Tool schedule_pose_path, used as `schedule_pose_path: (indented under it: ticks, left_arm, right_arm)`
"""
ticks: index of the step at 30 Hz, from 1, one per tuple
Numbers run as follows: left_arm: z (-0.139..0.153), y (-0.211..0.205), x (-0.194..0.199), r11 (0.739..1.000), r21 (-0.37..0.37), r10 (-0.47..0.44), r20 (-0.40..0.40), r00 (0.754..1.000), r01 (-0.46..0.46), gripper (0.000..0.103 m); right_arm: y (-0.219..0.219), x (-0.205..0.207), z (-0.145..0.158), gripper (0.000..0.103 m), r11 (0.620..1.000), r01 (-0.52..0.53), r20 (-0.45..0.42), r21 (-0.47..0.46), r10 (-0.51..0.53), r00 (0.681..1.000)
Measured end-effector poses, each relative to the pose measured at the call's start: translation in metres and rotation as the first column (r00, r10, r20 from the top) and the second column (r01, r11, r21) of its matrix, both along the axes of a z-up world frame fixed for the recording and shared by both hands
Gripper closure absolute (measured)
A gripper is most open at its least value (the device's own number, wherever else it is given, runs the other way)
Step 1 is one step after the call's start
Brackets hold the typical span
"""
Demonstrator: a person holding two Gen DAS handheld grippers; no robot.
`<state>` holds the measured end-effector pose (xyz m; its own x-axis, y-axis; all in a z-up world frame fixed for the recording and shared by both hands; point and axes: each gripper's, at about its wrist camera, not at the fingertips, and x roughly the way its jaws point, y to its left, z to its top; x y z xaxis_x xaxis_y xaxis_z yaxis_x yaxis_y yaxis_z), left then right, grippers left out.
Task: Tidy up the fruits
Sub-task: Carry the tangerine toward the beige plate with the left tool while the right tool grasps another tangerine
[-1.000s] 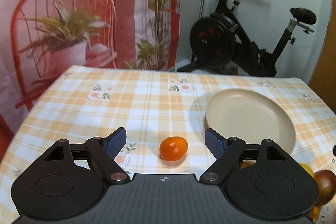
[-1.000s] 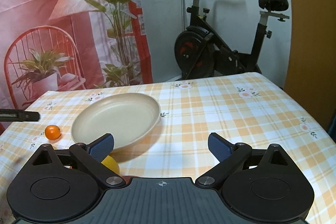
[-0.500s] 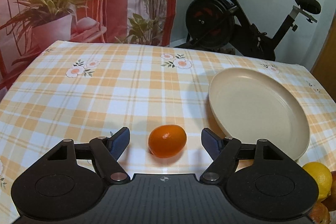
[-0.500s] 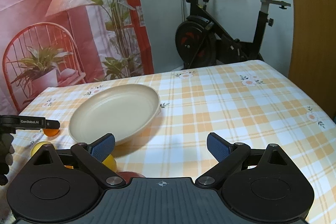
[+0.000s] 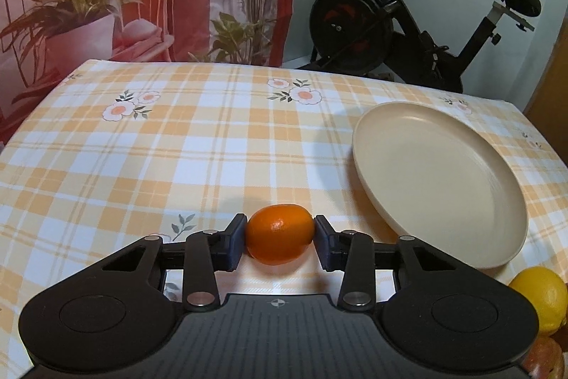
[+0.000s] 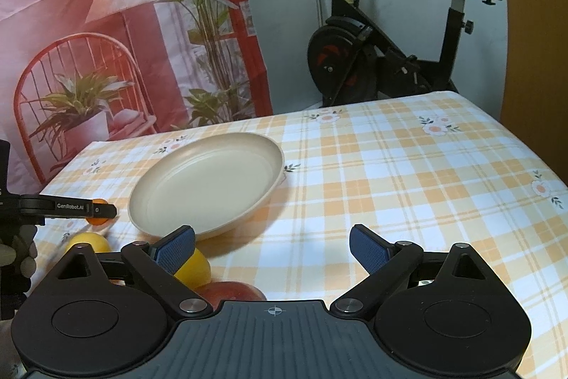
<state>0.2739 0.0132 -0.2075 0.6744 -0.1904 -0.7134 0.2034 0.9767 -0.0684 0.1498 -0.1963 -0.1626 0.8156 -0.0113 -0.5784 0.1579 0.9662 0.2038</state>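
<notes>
My left gripper (image 5: 279, 238) pointed steeply down at the checked tablecloth (image 5: 177, 148), low over it. Its jaws were closing on the small orange fruit (image 5: 279, 234), and both blue pads (image 5: 236, 242) touched the fruit's two ends, so that it sat squarely between them. The fruit was at the level of the cloth; I could not tell whether it was lifted off it. From the right wrist view that same gripper showed as a dark bar at the left edge, with a bit of orange behind its tip, and a gloved hand (image 6: 16, 254) gripped its handle below.

The cream plate (image 5: 490, 201) lay to the right of the held fruit, near but apart from it, with nothing in it. A yellow lemon (image 5: 541, 297) sat just past the plate's near rim at the lower right, and a reddish fruit (image 5: 545, 359) lay below it at the frame's corner.

My right gripper (image 6: 272, 249) was angled down less steeply, aimed across the table. Its jaws stood wide, closing slightly, with nothing between the pads (image 6: 367, 251). Behind its left finger lay a yellow fruit (image 6: 195, 269) and a red apple (image 6: 230, 293), with another yellow fruit (image 6: 88, 242) further left.
</notes>
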Motion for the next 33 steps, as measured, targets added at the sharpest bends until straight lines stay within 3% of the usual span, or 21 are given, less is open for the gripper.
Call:
schedule_pose_path:
  ticks: [10, 26, 33]
  left_arm:
    - [0.018, 0.007, -0.024, 1.000, 0.003, 0.012, 0.040, 0.999, -0.012, 0.060]
    - [0.054, 0.004, -0.105, 1.000, -0.020, 0.014, 0.134, 0.991, -0.012, 0.060]
    - [0.062, 0.004, -0.116, 0.999, -0.039, 0.023, 0.168, 0.986, -0.017, 0.060]
  right_arm:
    - [0.012, -0.006, 0.004, 0.015, 0.999, -0.039, 0.002, -0.003, 0.039, 0.999]
    - [0.038, -0.033, 0.012, 0.020, 0.994, -0.102, -0.013, -0.032, 0.102, 0.995]
    - [0.043, -0.054, 0.012, 0.024, 0.994, -0.103, -0.035, -0.032, 0.102, 0.994]
